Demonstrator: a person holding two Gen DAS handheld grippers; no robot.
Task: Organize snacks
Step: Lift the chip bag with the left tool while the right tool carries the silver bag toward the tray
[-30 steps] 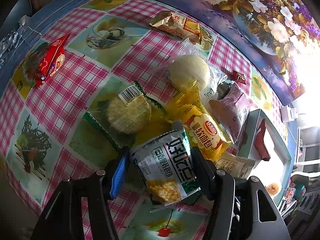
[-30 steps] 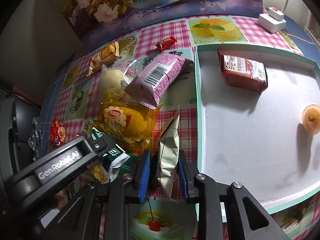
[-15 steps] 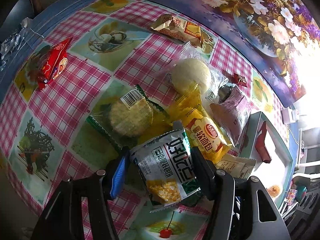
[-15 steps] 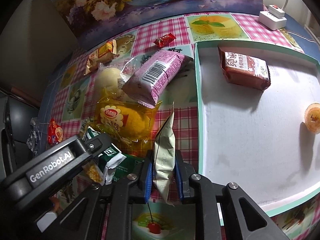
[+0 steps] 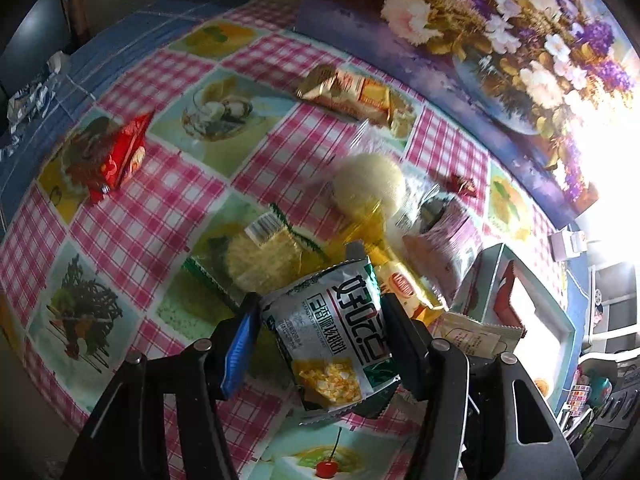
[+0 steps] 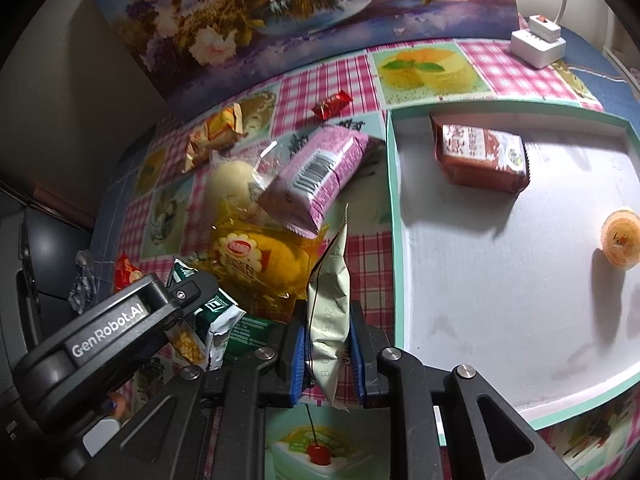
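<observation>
Left gripper (image 5: 320,332) is clamped across the width of a green-white packet (image 5: 336,336), raised above the snack pile. Right gripper (image 6: 328,344) pinches a cream packet (image 6: 330,300) edge-on, just beside the tray (image 6: 394,240), presumably for placing inside.

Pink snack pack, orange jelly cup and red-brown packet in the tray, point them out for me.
pink snack pack (image 6: 320,178), right wrist view, on its barcode side.
orange jelly cup (image 6: 620,238), right wrist view, on its lid.
red-brown packet (image 6: 478,152), right wrist view, on its top face.
</observation>
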